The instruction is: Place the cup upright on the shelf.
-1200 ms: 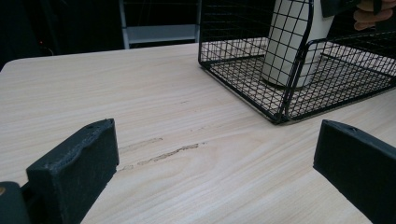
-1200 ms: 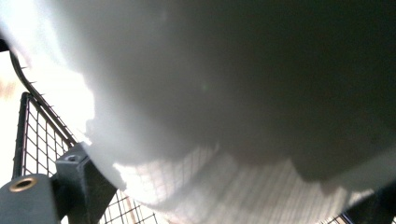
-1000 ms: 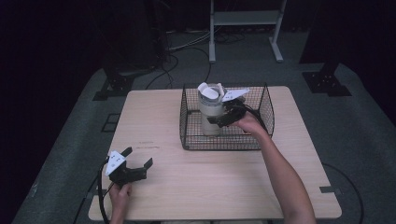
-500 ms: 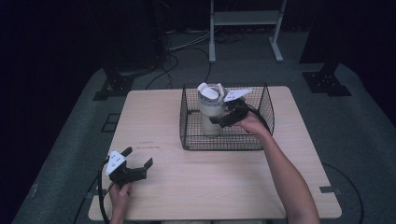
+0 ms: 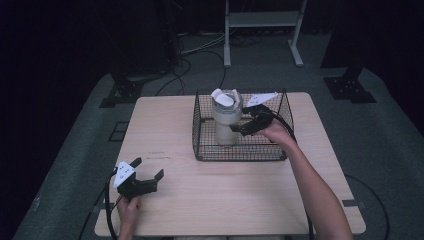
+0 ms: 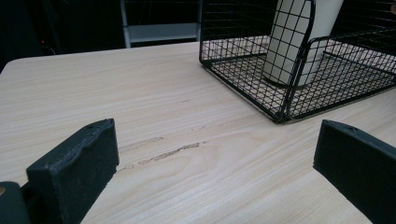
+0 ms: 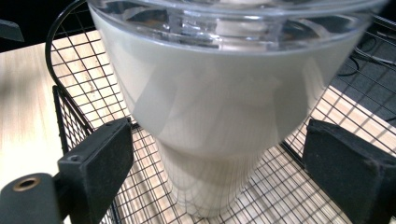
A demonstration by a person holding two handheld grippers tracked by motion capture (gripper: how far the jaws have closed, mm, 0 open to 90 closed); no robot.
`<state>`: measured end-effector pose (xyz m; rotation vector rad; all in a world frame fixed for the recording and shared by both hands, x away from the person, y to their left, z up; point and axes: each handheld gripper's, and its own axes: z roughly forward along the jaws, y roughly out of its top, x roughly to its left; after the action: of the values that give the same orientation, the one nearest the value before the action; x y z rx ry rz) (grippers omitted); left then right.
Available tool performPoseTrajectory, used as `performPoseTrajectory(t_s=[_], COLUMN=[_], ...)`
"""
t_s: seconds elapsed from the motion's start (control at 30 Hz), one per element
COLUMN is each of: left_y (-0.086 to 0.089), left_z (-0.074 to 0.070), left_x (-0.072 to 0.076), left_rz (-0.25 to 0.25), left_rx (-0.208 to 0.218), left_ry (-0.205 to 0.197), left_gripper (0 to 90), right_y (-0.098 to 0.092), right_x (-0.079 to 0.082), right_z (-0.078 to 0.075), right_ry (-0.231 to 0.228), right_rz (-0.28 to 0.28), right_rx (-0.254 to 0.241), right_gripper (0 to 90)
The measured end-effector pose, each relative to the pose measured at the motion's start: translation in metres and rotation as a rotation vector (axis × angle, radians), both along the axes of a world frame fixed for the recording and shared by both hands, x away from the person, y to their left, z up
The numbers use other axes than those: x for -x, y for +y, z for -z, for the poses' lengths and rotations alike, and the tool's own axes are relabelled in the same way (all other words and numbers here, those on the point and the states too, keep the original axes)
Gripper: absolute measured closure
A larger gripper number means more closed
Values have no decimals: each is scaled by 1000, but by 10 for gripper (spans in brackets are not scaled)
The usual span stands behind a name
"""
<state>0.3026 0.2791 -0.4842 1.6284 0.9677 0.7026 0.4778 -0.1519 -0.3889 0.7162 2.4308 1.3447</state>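
- Tumbler [image 5: 225, 117]: cream-white body, clear see-through lid.
- Wire basket [image 5: 201, 131]: black, square grid mesh.
- Desk [image 5: 165, 130]: pale wood with fine lengthwise grain; one darker scuff streak.
- Right claw [image 5: 242, 128]: matte black, white three-cornered plate on top.
- Left claw [image 5: 149, 169]: matte black, white plate with small dark marks.
- Floor [image 5: 380, 130]: grey-green.

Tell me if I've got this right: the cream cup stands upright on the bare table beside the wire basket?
Not quite. The cream cup stands upright inside the wire basket, not beside it on the table. The high view shows this.
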Motion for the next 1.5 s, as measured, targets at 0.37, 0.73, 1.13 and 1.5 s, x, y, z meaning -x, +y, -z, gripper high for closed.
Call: performPoseTrajectory(t_s=[0.37, 0.73, 1.13, 1.5], left_y=[0, 0, -1, -1], left_z=[0, 0, 0, 0], left_x=[1, 1, 1, 1], left_rz=[1, 1, 2, 0], left_rx=[-4, -7, -9, -8], left_ry=[-1, -1, -2, -4], left_gripper=[0, 0, 0, 0], right_y=[-11, -24, -35, -40], right_x=[14, 30, 51, 71], right_z=[-14, -26, -38, -43], right_ry=[6, -14, -33, -53], right_rz=[18, 16, 3, -21], right_rx=[3, -13, 0, 12], right_gripper=[85, 85, 85, 85])
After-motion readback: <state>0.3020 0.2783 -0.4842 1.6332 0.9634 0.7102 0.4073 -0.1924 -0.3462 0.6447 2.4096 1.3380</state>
